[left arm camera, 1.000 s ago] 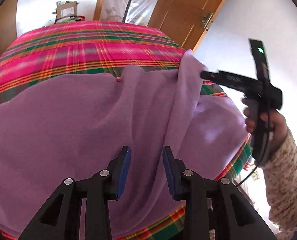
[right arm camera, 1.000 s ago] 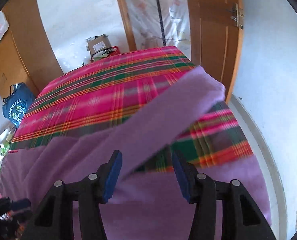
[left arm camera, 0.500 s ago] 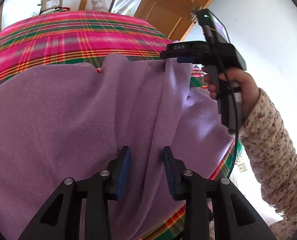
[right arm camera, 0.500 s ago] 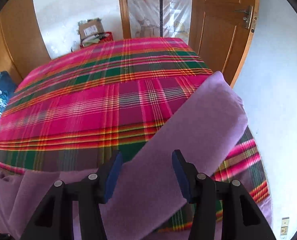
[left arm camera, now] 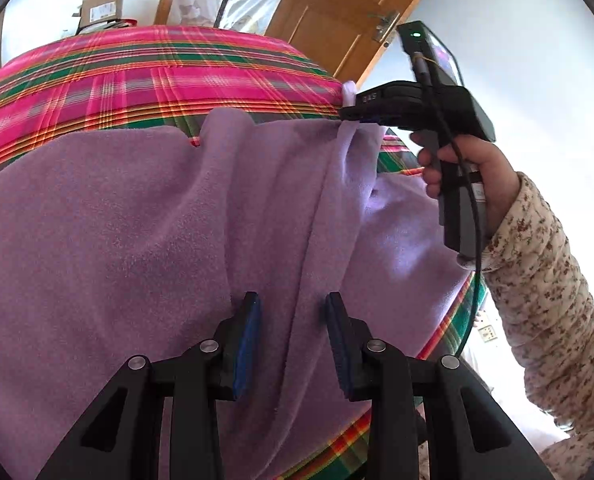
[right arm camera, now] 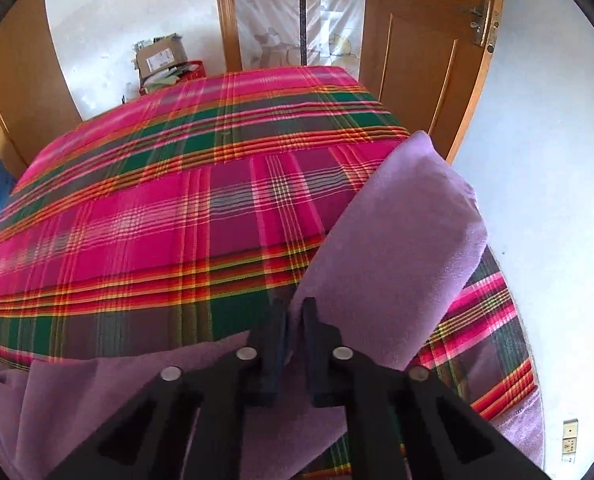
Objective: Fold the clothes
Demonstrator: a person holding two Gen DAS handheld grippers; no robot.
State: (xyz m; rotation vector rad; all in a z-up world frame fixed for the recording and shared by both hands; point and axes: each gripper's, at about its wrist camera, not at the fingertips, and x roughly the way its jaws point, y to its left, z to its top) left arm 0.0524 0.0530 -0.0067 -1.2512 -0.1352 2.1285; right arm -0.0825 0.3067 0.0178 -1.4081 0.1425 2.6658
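1. Lilac fleece garment (left arm camera: pixel 137 220) lies spread over the near part of a bed covered in a pink and green plaid cloth (left arm camera: pixel 137 76), its body flat on the person's left and one long sleeve (right arm camera: pixel 401 240) running up and away toward the far right corner
2. That sleeve is the part that matters now: its long axis slants from the near middle of the bed out to the far right edge, where its free end hangs close to the wooden door (right arm camera: pixel 429 60)
3. Right gripper (right arm camera: pixel 295 320) has just been closing and its jaws now stand pressed together on a fold of the sleeve near where it joins the body; from the left wrist view the same gripper (left arm camera: pixel 349 114) shows pinching the fabric at the top edge, with the person's hand (left arm camera: pixel 465 176) in a floral cuff around the handle
4. Left gripper (left arm camera: pixel 293 336) hovers over the middle of the garment with its jaws partly spread; a ridge of cloth runs between the blue pads (left arm camera: pixel 247 344), but they do not appear to press on it
5. My reading: the right hand is the nearer one to the sleeve and already holds it, so the coming move would likely carry that sleeve across the body toward the left, while the left gripper is placed to pin or take the central ridge
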